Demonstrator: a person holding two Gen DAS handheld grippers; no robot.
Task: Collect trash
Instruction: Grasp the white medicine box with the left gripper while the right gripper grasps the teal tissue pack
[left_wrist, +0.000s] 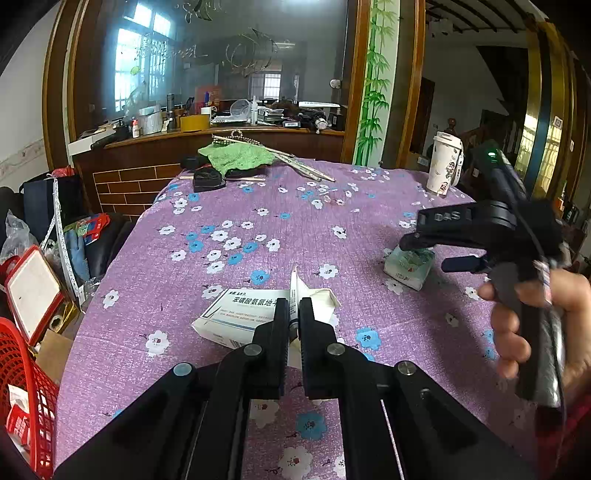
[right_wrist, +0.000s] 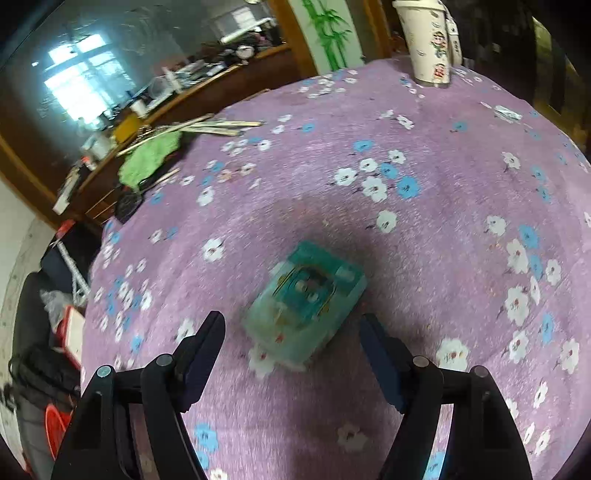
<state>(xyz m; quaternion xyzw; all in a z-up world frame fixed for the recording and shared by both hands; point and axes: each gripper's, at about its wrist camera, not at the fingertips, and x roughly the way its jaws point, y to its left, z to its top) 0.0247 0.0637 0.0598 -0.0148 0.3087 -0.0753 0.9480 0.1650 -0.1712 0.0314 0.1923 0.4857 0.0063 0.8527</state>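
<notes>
Left hand-held gripper (left_wrist: 293, 314) clamped nearly closed; right hand-held gripper (right_wrist: 291, 328) spread wide.

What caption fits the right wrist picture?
Open right gripper poised over a teal tissue pack on the purple flowered tablecloth.

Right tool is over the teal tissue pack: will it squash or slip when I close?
The teal tissue pack looks soft, so it will probably squash. Its glossy wrap may slip a little. Lying flat on the tablecloth, it shouldn't roll; the open right tool straddles it.
</notes>
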